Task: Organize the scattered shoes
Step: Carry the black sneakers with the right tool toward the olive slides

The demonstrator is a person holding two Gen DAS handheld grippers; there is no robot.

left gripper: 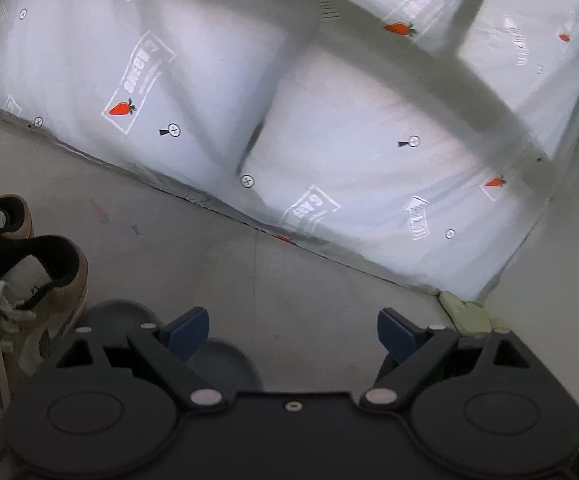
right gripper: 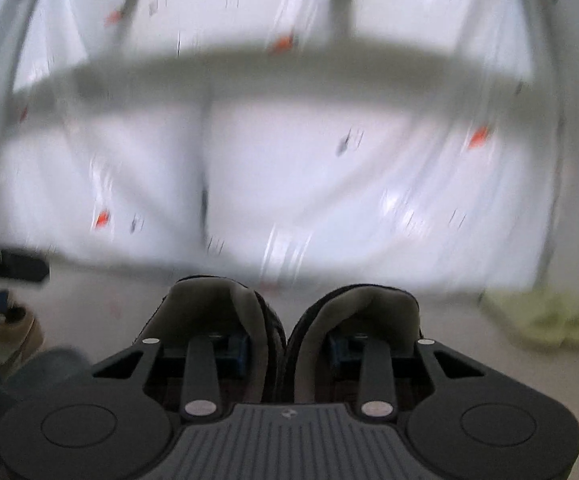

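Right now our right gripper is clamped on 2 dark shoes at once: each finger sits inside a shoe opening, and the 2 inner collar walls are squeezed together between them. We judge this grip is chosen so the pair travels as 1 unit, side by side and already matched. Their heels face away from us toward the rack cover, so their long axes run near to far, with the toes hidden under the gripper body. That view is streaked with blur, so finer detail is lost. Far right on the floor lies a pale green pair close to the cover's edge.

Our left gripper is spread wide with nothing between its blue pads, hovering low over the floor. Just left of it stand 2 tan sneakers, side by side and touching, black collars up and white laces loose; their heels point to the far side too, long axes parallel. They look already paired, lined up facing the cover. Something grey and rounded lies under the left gripper; we cannot tell what. We judge the dark pair is heading for a spot in this row.
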